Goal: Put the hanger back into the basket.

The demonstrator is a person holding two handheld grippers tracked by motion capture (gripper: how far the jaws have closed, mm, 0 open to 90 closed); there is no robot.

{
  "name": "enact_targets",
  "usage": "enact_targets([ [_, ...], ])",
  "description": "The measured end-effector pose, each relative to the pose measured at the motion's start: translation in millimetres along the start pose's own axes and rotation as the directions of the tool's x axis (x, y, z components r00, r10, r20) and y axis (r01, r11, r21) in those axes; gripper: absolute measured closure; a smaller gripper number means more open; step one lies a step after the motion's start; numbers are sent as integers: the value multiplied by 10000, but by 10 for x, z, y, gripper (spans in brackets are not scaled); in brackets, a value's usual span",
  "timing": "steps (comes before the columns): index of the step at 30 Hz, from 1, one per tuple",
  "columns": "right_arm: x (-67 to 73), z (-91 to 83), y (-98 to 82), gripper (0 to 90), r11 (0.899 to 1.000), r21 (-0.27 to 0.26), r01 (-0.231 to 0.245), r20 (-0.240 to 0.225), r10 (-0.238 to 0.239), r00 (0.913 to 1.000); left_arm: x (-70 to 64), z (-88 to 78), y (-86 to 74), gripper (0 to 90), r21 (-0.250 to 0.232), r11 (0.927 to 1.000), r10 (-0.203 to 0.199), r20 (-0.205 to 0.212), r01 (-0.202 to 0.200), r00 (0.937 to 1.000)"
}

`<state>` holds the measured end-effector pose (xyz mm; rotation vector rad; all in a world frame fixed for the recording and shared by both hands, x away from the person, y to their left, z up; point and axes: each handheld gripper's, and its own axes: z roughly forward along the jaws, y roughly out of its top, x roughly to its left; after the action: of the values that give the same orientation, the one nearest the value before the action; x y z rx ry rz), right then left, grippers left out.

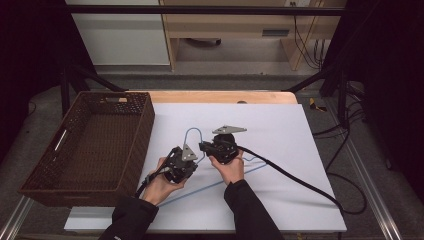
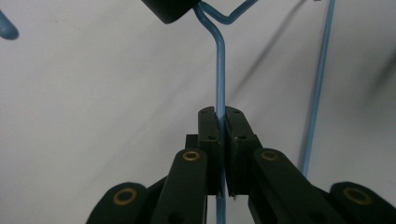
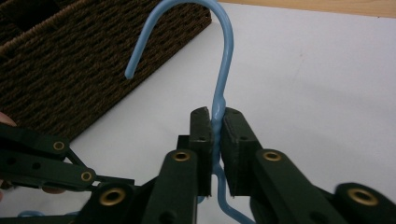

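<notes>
A blue wire hanger [image 1: 193, 130] lies over the white board, its hook pointing to the far side and its long bar running toward the person. My left gripper [image 2: 220, 116] is shut on a straight stretch of the hanger's wire [image 2: 220, 65]. My right gripper [image 3: 215, 117] is shut on the twisted neck just below the hook [image 3: 225, 32]. In the high view the left gripper [image 1: 196, 160] and the right gripper [image 1: 203, 146] sit close together at the board's middle, each held in a hand. The right gripper's dark tip [image 2: 170, 9] appears at the top of the left gripper view.
A brown woven basket [image 1: 145, 125] stands at the left, touching the white board [image 1: 285, 130]; its wall [image 3: 70, 60] is near the hook. A black cable [image 1: 300, 182] trails from the right gripper off to the right. Wooden table edge [image 1: 220, 96] at the back.
</notes>
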<state>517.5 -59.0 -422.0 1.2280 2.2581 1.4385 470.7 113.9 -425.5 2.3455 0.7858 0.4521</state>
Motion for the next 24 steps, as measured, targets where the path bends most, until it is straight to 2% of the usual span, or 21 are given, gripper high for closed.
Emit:
enact_targets([
  [2,15,-52,-6,771,9998,-48,182,50,-182,9998,-10,-32,3,868,-131,9999,-8,6,8,10000],
  [5,1,-175,-8,699,9993,-289,231,-96,-234,9997,-20,-83,4,869,-426,9991,-55,79,59,10000],
  [8,-33,-327,-8,622,9977,-524,432,-306,-449,9985,-49,-151,19,870,-499,9988,9,61,-6,10000],
  [13,-58,-645,-27,499,9880,-1211,955,-267,-994,9947,-59,-270,50,870,-846,9964,3,75,4,10000],
  [15,-70,-787,-40,443,9837,-1336,1203,-231,-1244,9920,-58,-319,58,871,-1023,9947,-69,87,77,9999],
  [18,-101,-976,-73,350,9804,-1406,1381,108,-1380,9904,-52,-399,71,871,-1285,9916,-98,85,108,9999],
  [19,-138,-1081,-106,276,9783,-1464,1463,327,-1430,9892,-50,-427,77,871,-1373,9905,-88,37,93,10000],
  [20,-159,-1115,-120,276,9781,-1459,1488,375,-1448,9887,-47,-449,82,871,-1418,9899,-66,21,68,10000],
  [21,-190,-1159,-148,220,9771,-1445,1560,557,-1494,9872,-46,-483,88,871,-1482,9889,-59,-8,57,10000],
  [24,-250,-1222,-202,189,9756,-1422,1672,797,-1571,9844,-31,-561,98,871,-1654,9862,-81,-50,71,10000],
])
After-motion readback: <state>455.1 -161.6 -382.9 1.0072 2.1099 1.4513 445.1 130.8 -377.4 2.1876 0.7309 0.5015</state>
